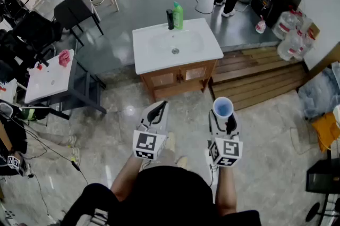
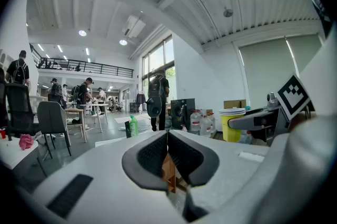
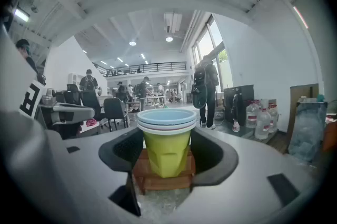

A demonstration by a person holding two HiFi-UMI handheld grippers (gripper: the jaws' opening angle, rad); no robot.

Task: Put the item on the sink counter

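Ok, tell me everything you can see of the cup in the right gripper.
The cup looks like a nest of plastic cups: yellow-green tapered body, three stacked rims, the top one pale blue. It stands upright between the right gripper's dark pads, which press its sides. It hangs over the floor, short of the white sink counter.

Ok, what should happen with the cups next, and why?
Probably carry them forward to the sink counter. The right hand-held gripper grips the stacked cups, but the counter is ahead across the floor, apart from them.
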